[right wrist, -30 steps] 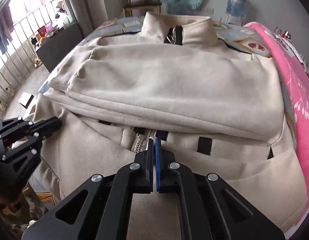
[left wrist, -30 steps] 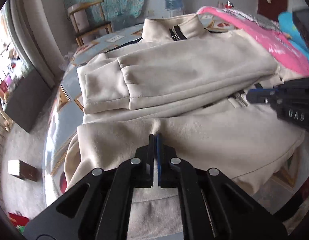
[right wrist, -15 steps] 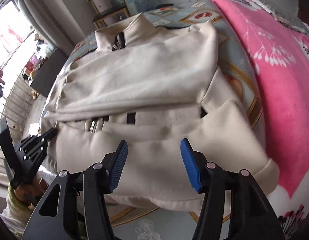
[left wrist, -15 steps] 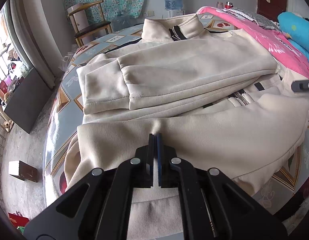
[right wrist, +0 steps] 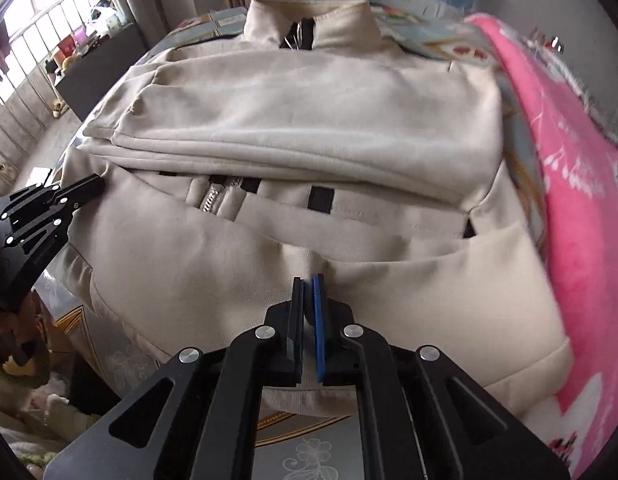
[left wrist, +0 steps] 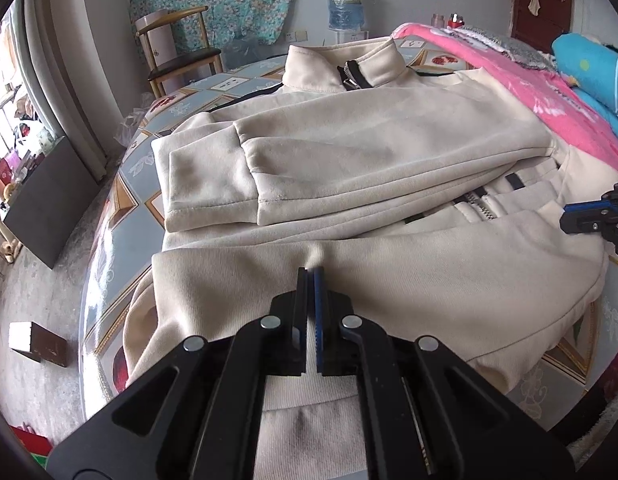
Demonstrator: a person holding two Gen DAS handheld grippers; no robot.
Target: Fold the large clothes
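Observation:
A large beige zip jacket lies on the table, collar far, both sleeves folded across its chest; it also shows in the right wrist view. Its bottom hem is turned up toward the sleeves. My left gripper is shut on the hem's left part. My right gripper is shut on the hem's right part, pinching a small ridge of cloth. The right gripper shows at the right edge of the left wrist view; the left gripper shows at the left of the right wrist view.
The table has a patterned blue and gold top. A pink blanket lies along the jacket's right side, with a blue pillow behind. A wooden chair and water bottle stand beyond. A small box sits on the floor.
My right gripper swung out to the right and opened, then came back and shut on the right part of the hem. My left gripper stayed shut on the hem.

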